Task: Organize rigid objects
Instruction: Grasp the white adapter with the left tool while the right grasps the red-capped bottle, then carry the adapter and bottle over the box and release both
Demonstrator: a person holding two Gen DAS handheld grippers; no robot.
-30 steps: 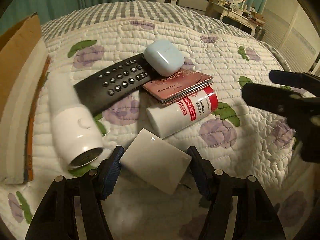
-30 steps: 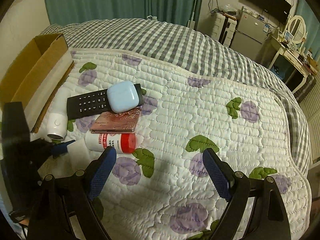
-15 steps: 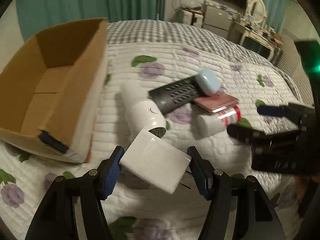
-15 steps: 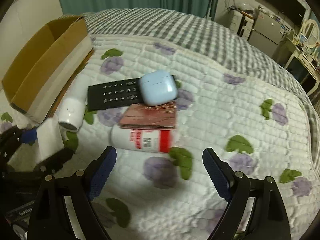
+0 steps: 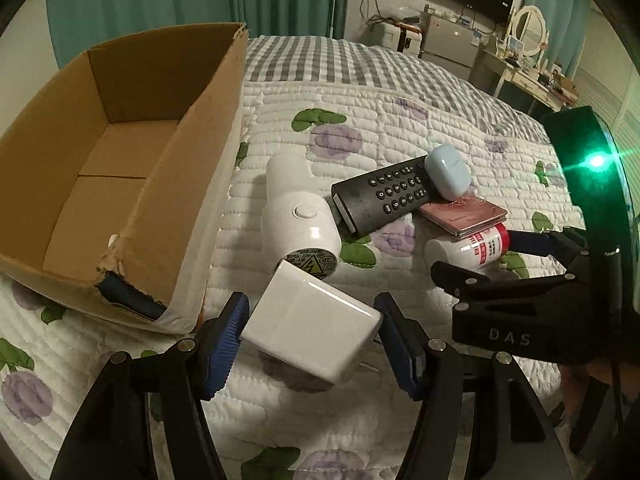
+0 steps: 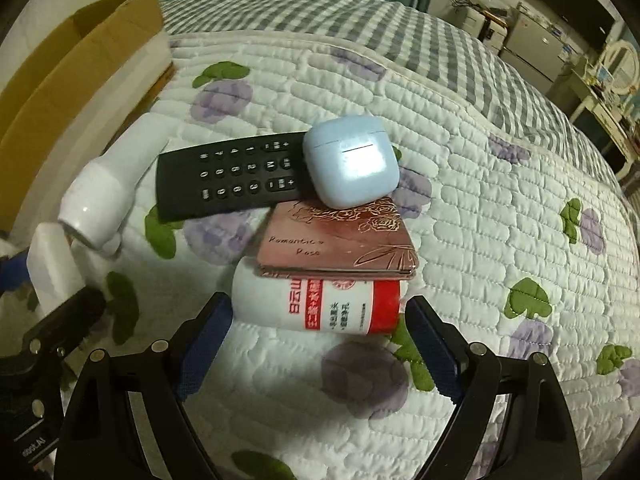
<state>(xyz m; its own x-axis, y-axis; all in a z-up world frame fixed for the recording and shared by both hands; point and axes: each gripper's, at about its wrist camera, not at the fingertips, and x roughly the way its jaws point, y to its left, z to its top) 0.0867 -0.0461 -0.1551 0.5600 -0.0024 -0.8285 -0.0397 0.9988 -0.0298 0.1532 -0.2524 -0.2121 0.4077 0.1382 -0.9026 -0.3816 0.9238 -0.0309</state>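
My left gripper [image 5: 312, 336] is shut on a white charger block [image 5: 304, 312], held above the quilt beside the open cardboard box [image 5: 192, 184]. My right gripper [image 6: 318, 344] is open, tilted down, its fingers flanking the ends of a white bottle with a red label [image 6: 320, 304] that lies on the quilt. A pink wallet [image 6: 340, 240] rests partly on the bottle. A light blue earbud case [image 6: 352, 164] sits on the wallet and on a black remote [image 6: 228, 180]. A white hand-held device [image 5: 296, 216] lies between the remote and the box.
The box [image 6: 80, 52] is empty inside and stands at the left on the flowered quilt [image 6: 480, 200]. A checked blanket [image 5: 340, 68] covers the far end of the bed. Furniture and a mirror [image 5: 528, 36] stand beyond the bed.
The left gripper carried the white block away from the pile toward the box, which now fills its left view. The right gripper came down and forward until its fingers flank the bottle.
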